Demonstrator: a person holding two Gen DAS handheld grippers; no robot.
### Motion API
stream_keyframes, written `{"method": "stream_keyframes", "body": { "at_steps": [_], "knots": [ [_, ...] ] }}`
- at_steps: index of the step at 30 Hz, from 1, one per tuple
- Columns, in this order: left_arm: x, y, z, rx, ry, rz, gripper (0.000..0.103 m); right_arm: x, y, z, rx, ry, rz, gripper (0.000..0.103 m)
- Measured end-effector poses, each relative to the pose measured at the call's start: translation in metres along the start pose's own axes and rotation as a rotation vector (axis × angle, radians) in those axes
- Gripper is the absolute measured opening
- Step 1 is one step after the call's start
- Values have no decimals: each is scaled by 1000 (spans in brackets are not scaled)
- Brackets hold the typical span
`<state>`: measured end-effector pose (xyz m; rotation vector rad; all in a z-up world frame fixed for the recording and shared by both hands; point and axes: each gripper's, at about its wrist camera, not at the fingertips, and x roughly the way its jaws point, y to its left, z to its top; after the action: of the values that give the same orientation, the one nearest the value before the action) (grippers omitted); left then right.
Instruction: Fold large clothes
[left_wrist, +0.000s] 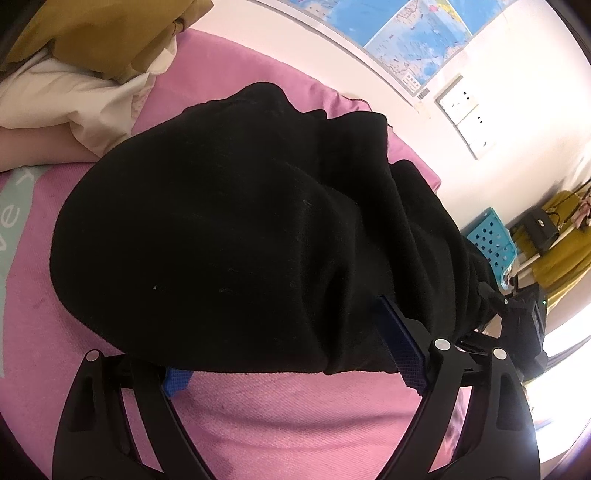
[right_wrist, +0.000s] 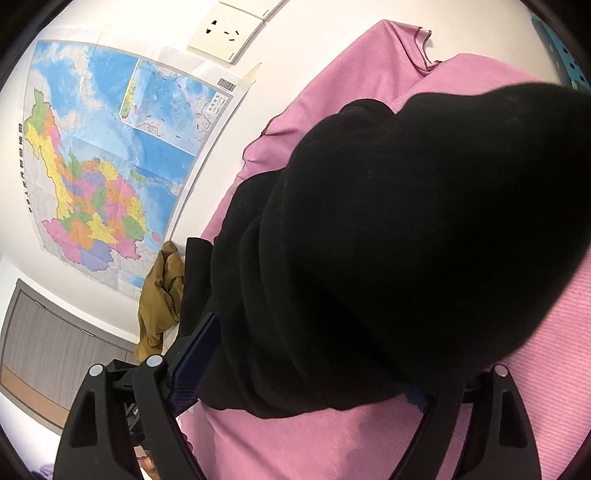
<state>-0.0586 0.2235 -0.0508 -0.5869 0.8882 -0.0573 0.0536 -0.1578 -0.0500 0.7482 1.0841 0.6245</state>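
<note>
A black garment (left_wrist: 221, 221) lies bunched in thick folds on a pink sheet (left_wrist: 295, 417). My left gripper (left_wrist: 280, 339) stands open at its near edge. The cloth drapes over the blue left pad (left_wrist: 177, 382), while the right pad (left_wrist: 402, 350) rests along a fold without pinching it. In the right wrist view the same black garment (right_wrist: 406, 221) fills the middle. My right gripper (right_wrist: 310, 350) is open too, jaws wide. Its left blue pad (right_wrist: 195, 362) sits beside the folds and the right pad (right_wrist: 417, 397) is mostly hidden under the hem.
A white pillow (left_wrist: 74, 96) and mustard cloth (left_wrist: 103, 33) lie at the bed's far left. A wall with a map (right_wrist: 110, 155) and sockets (right_wrist: 225, 35) borders the bed. A blue perforated basket (left_wrist: 491, 240) stands past the bed's right end.
</note>
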Motion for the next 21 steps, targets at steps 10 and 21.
{"method": "stream_keyframes", "body": {
  "at_steps": [10,21],
  "knots": [
    [3,6,2,-28,25,-59,95,6,5,2,-18,-14,-34,87],
    [9,23,17,-214,29,-152,97,18,15,2,-47,-25,-70,87]
  ]
}}
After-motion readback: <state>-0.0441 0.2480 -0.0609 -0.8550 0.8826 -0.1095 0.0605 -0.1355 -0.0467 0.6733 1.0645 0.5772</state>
